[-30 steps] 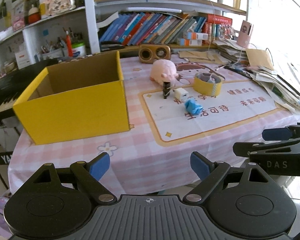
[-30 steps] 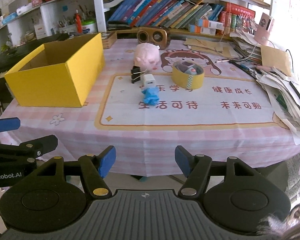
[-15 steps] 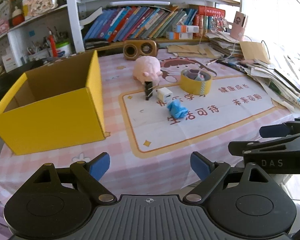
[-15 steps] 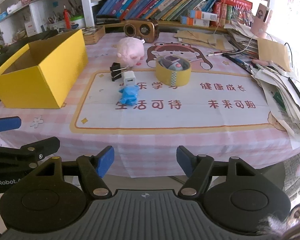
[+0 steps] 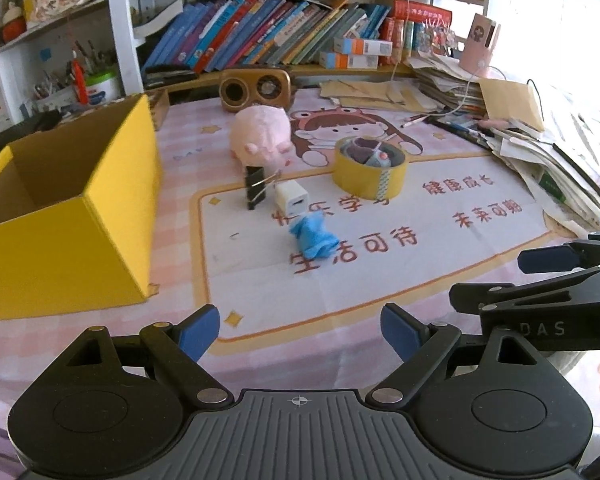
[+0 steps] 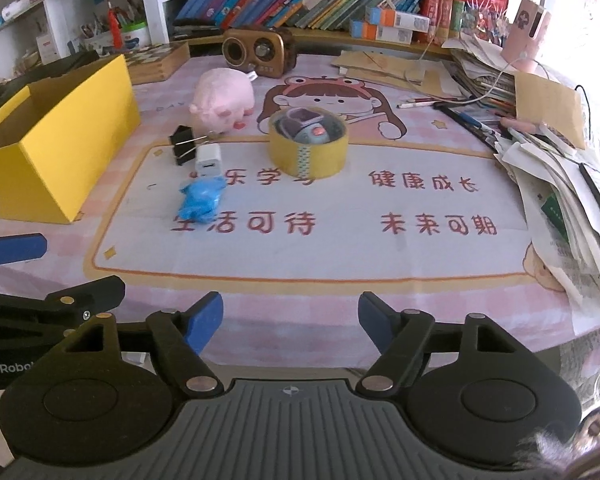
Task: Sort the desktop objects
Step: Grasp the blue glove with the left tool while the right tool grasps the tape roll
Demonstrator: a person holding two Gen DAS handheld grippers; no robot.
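Observation:
A pink plush pig (image 5: 262, 136) (image 6: 223, 100), a black binder clip (image 5: 256, 187) (image 6: 182, 144), a white charger cube (image 5: 291, 199) (image 6: 209, 159), a crumpled blue piece (image 5: 314, 236) (image 6: 201, 198) and a yellow tape roll (image 5: 369, 168) (image 6: 308, 144) with a small toy inside lie on the printed mat. An open yellow box (image 5: 60, 208) (image 6: 56, 140) stands at the left. My left gripper (image 5: 300, 330) is open and empty over the mat's near edge. My right gripper (image 6: 291, 318) is open and empty near the table's front edge.
A brown radio (image 5: 256, 87) (image 6: 259, 49) stands at the back below a shelf of books (image 5: 284, 36). Stacked papers and pens (image 6: 548, 152) crowd the right side. The right gripper shows at the right in the left wrist view (image 5: 548, 280). A pink cup (image 6: 530, 38) stands far right.
Both grippers have moved forward toward the table, so the objects look nearer. Both stay open and empty. Nothing on the table has moved.

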